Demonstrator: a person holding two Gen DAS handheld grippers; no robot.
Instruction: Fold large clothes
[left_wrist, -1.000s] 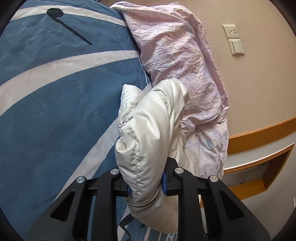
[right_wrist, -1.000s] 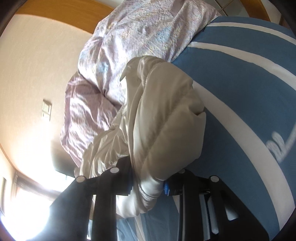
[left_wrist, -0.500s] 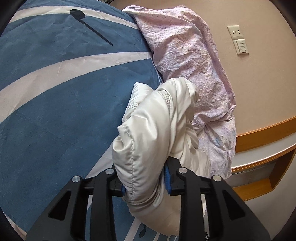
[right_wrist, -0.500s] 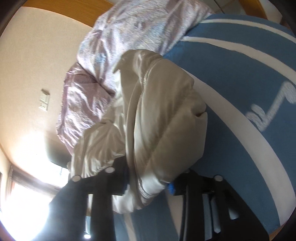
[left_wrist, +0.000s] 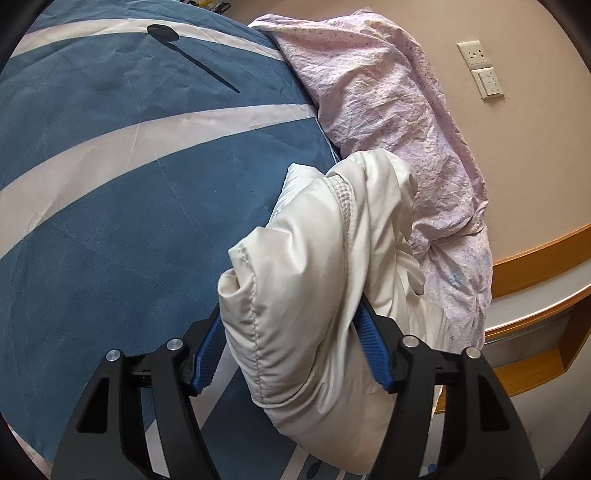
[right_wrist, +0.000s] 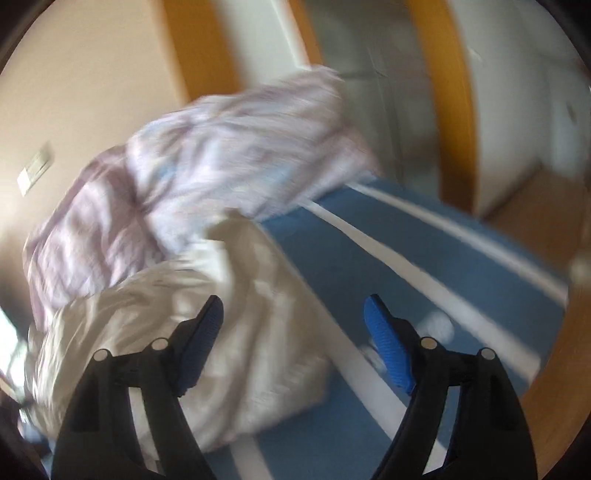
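A cream puffy jacket (left_wrist: 317, 280) lies bundled on the blue bedspread with white stripes (left_wrist: 129, 206). My left gripper (left_wrist: 291, 332) has its jaws spread wide on either side of the jacket's padded fold, which bulges between the blue pads (left_wrist: 373, 347). In the blurred right wrist view the jacket (right_wrist: 207, 332) lies on the bedspread (right_wrist: 388, 258) below and to the left. My right gripper (right_wrist: 295, 325) is open and empty above it.
A crumpled pink floral duvet (left_wrist: 399, 122) is heaped against the beige wall beside the jacket; it also shows in the right wrist view (right_wrist: 207, 173). A wall socket and switch (left_wrist: 484, 70) sit on the wall. A wooden shelf (left_wrist: 535, 310) runs at the right.
Both grippers have opened. The right one let go of the jacket and swung away fast, blurring its view. The left one's jaws spread around the fold. The jacket dropped onto the bed.
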